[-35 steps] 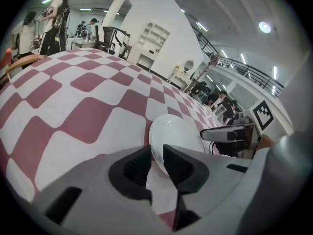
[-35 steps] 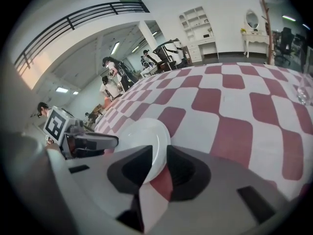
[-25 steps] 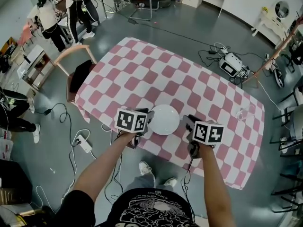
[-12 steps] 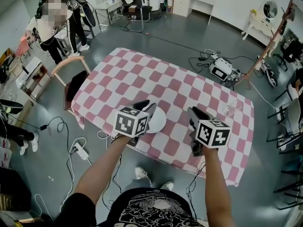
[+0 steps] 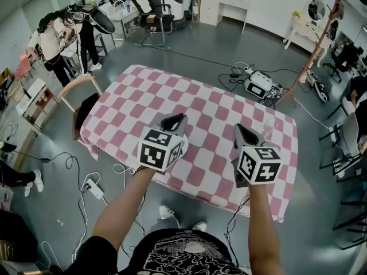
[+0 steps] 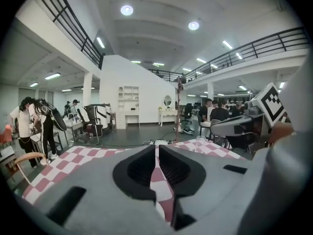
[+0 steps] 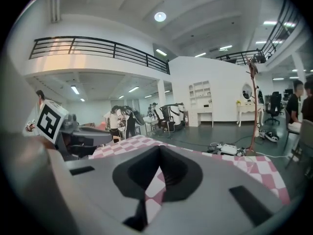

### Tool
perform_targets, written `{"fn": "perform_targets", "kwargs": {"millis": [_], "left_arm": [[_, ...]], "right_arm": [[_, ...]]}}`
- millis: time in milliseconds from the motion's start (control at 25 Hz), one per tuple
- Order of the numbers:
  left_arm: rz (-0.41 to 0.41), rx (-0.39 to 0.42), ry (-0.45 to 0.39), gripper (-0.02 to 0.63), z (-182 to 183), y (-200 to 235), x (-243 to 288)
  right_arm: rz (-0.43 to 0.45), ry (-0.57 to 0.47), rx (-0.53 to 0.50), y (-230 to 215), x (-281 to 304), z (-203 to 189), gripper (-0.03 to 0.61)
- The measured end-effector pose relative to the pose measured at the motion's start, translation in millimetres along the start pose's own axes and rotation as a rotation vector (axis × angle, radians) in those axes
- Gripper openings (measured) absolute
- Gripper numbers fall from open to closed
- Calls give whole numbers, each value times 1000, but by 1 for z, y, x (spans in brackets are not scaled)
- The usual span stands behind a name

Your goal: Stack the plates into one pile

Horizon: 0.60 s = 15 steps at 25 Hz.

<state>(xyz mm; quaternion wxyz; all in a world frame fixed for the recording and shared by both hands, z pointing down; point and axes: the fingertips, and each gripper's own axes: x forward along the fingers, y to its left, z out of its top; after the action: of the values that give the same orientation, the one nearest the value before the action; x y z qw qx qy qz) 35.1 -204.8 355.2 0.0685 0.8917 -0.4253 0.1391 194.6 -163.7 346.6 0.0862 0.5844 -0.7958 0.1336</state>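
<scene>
No plate shows in any view now. In the head view both grippers are held up over the near half of the pink-and-white checked table [image 5: 200,105], pointing away across it. The left gripper [image 5: 175,119] has its marker cube covering the cloth beneath it. Its jaws have just been closing and, in the left gripper view, the left gripper [image 6: 157,148] has its tips together with nothing between them. The right gripper [image 5: 241,132] has also just been closing. Seen in its own view, the right gripper [image 7: 160,148] is shut and empty too.
A clear glass [image 5: 269,125] stands on the table near its right edge. A wooden chair [image 5: 80,96] is at the table's left end. Cables and a power strip [image 5: 94,188] lie on the floor. People [image 5: 57,39] stand at the far left.
Both grippers have risen and tilted toward level, and their jaws have closed. The white plate that lay between them on the table is now out of sight behind the left cube.
</scene>
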Motion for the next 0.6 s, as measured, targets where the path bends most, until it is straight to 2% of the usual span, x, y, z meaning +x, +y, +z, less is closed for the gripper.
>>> {"fn": "perform_targets", "kwargs": {"millis": [120,280,600], "left_arm": [[31,14,-19,6,7,-5,-3],[47,30,-26,6,11,-9,-7],[58,25,-31,6,12,-18,-14]], "right_arm": [[-18,-36,-1,-10,-14,10,5],[-49,-66,-17,-25,-29,17,5],[-44,-94,-23,-29,-43,20,5]]}}
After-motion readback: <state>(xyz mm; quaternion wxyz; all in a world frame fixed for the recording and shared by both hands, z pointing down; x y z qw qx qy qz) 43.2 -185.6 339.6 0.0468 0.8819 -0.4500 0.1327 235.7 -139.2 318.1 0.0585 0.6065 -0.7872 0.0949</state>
